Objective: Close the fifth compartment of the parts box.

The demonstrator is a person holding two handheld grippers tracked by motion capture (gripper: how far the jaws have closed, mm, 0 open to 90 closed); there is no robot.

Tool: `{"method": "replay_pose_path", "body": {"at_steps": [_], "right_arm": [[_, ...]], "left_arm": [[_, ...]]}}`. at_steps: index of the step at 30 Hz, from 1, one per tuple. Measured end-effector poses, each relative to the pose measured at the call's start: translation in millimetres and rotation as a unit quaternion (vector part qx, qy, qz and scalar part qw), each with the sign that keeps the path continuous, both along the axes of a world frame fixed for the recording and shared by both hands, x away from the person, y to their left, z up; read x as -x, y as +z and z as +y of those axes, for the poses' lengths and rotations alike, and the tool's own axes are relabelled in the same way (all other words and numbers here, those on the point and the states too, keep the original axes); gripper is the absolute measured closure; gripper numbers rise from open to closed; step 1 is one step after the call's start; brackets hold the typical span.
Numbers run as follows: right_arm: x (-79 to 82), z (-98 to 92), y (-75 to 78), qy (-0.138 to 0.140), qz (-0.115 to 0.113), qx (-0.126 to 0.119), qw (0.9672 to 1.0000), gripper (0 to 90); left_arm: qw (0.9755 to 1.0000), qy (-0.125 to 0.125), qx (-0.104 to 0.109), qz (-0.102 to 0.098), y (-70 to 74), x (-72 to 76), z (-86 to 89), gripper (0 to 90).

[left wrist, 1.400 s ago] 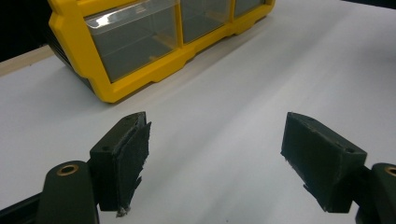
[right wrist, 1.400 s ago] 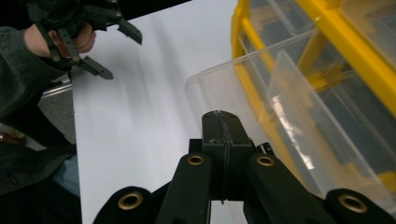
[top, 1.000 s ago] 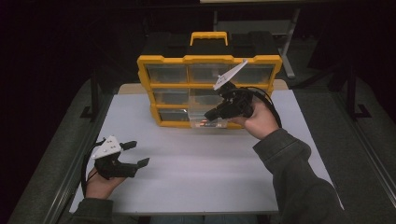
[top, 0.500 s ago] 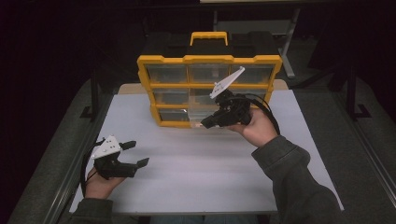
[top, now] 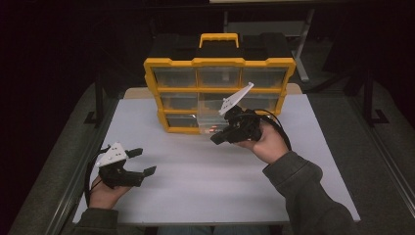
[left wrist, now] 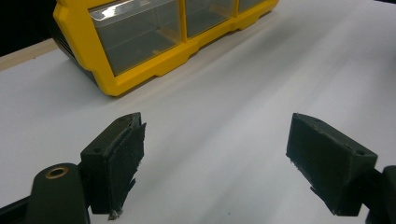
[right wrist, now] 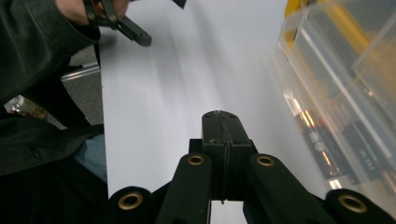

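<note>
Black pads of the right gripper (right wrist: 220, 122) are pressed flat together with nothing between them, just in front of one clear drawer (top: 211, 126) pulled out of the bottom row of the yellow organiser (top: 219, 62). Batteries (right wrist: 322, 144) lie inside that drawer. Near the table's (top: 205, 191) front left corner, the left gripper (left wrist: 212, 158) has its two jaws spread wide, empty, over bare white surface.
</note>
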State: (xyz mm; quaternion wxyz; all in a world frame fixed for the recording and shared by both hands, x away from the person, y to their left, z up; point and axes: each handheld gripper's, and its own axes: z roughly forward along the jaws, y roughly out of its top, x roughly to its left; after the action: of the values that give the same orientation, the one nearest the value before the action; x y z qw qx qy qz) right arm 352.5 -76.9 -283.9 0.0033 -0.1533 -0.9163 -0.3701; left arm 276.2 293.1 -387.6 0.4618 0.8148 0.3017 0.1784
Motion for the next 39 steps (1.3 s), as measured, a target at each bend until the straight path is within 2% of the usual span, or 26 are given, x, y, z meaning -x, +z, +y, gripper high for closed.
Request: {"method": "replay_pose_path", "body": {"at_steps": [3,4,6,13,17,22,27,29,32,39], "right_arm": [[-1.7,-1.1,-7.6,-0.006,0.001,0.0,1.0,88.9],[-1.2,-1.6,-8.5,-0.013,0.01,0.006,0.9998,88.9],[-2.5,-1.7,-9.8,-0.017,0.01,0.011,0.9997,88.9],[-8.8,0.5,-5.6,-0.029,-0.008,0.031,0.999,88.9],[-14.3,0.6,-1.6,-0.035,-0.018,0.035,0.9986,88.9],[-18.9,1.0,-5.8,-0.044,-0.026,0.046,0.9977,88.9],[-21.4,-0.3,-1.9,-0.054,-0.03,0.044,0.9971,89.0],[-21.6,-0.2,-1.0,-0.053,-0.026,0.041,0.9974,89.0],[-22.4,1.1,-1.6,-0.051,-0.033,0.046,0.9971,89.0],[-24.0,3.5,-0.8,-0.052,-0.037,0.053,0.9966,89.0]], "left_arm": [[1.0,-0.003,-0.008,0.0,0.2,-0.4,0.7,18.4],[1.0,-0.003,-0.004,-0.003,-0.6,-0.6,0.0,18.4],[0.9999,-0.005,-0.014,-0.004,0.6,-0.2,0.0,18.4],[0.9999,-0.007,-0.015,-0.003,0.2,-0.2,-2.5,18.4],[0.9999,-0.005,-0.012,-0.001,0.3,0.1,-2.1,18.4],[0.9999,-0.005,-0.008,-0.006,-0.1,0.1,-1.4,18.4],[0.9999,-0.006,-0.014,-0.004,1.2,0.6,-1.2,18.4],[0.9999,-0.006,-0.01,-0.006,0.7,0.5,-1.4,18.4],[1.0,-0.003,-0.004,-0.006,0.6,0.9,-1.5,18.5],[0.9999,-0.007,-0.01,-0.007,0.7,0.4,-1.4,18.5]]}}
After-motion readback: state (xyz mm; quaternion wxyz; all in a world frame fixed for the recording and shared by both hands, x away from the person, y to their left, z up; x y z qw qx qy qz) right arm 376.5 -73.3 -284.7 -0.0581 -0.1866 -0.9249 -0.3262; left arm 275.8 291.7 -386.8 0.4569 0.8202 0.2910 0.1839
